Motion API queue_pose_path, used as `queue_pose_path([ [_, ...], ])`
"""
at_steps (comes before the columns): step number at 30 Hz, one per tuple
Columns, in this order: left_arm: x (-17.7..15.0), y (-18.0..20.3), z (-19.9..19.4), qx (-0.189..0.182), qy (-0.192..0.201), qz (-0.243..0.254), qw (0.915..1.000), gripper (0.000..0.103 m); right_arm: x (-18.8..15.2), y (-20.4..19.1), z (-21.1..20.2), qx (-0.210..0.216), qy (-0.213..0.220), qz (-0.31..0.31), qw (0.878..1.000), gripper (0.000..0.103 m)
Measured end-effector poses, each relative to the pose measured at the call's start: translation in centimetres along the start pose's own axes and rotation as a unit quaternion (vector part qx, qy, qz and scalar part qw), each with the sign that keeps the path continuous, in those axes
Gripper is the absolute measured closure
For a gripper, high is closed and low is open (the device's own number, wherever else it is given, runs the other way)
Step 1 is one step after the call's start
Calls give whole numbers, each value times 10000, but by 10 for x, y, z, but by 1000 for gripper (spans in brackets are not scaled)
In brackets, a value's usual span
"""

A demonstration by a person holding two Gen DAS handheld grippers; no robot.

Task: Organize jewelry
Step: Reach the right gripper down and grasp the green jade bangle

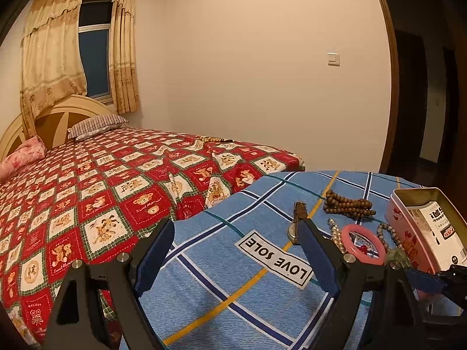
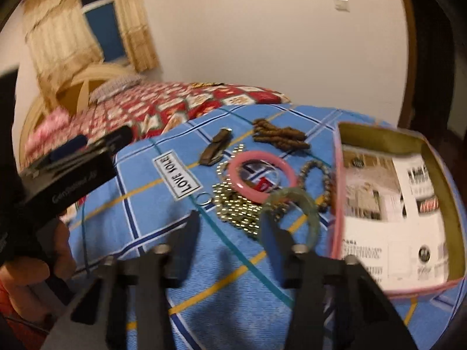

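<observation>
On the blue plaid cloth (image 2: 163,245) lies a heap of jewelry: a pink bangle (image 2: 233,172), a green bangle (image 2: 313,213), a gold bead chain (image 2: 236,210), a brown wooden bead string (image 2: 280,134), a grey bead bracelet (image 2: 318,166) and a dark watch (image 2: 214,145). My right gripper (image 2: 230,229) is open just short of the gold chain, its right finger beside the green bangle; only cloth shows between the tips. My left gripper (image 1: 233,248) hangs open above the cloth, left of the watch (image 1: 297,221) and pink bangle (image 1: 351,229), holding nothing.
An open pink tin (image 2: 338,204) with printed paper inside stands right of the jewelry, also in the left wrist view as the tin (image 1: 397,218). A small key ring (image 2: 204,198) lies by the chain. Behind is a bed with a red patchwork quilt (image 1: 87,204). A hand (image 2: 38,265) holds the left gripper.
</observation>
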State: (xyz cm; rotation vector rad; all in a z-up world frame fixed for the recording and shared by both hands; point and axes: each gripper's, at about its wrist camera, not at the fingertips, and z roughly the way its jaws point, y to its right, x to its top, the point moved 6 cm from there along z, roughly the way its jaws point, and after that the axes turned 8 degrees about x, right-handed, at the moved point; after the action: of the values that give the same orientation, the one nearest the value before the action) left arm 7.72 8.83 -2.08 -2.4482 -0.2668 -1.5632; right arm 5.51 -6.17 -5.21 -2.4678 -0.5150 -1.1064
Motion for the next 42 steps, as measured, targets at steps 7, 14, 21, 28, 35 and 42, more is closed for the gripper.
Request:
queue_pose_path([
  [7,0,-1,1,-27,-33,-69,10000,17,-8,5,35,-751,-858,-509,9922,68],
  [14,0,-1,2,-68,-81,-56,9999,17,-18,26,12,-47,-545,185,9983,92],
  [21,-3,21,-4,-685,-86,295,9972,17,-8,28,-35,507,495,419,9966,92],
  [28,-10,46,-6,-986,-306,565,9930,17,-12,33,-21,254,292,394,9985,87],
  [35,-11,41,-9,-940,-340,472,9939,17,-15,25,-2,-316,-260,-120,9991,42],
  [42,-13,34,-1,-998,-536,303,9931,17,-18,61,-16,-906,-257,109,9955,43],
])
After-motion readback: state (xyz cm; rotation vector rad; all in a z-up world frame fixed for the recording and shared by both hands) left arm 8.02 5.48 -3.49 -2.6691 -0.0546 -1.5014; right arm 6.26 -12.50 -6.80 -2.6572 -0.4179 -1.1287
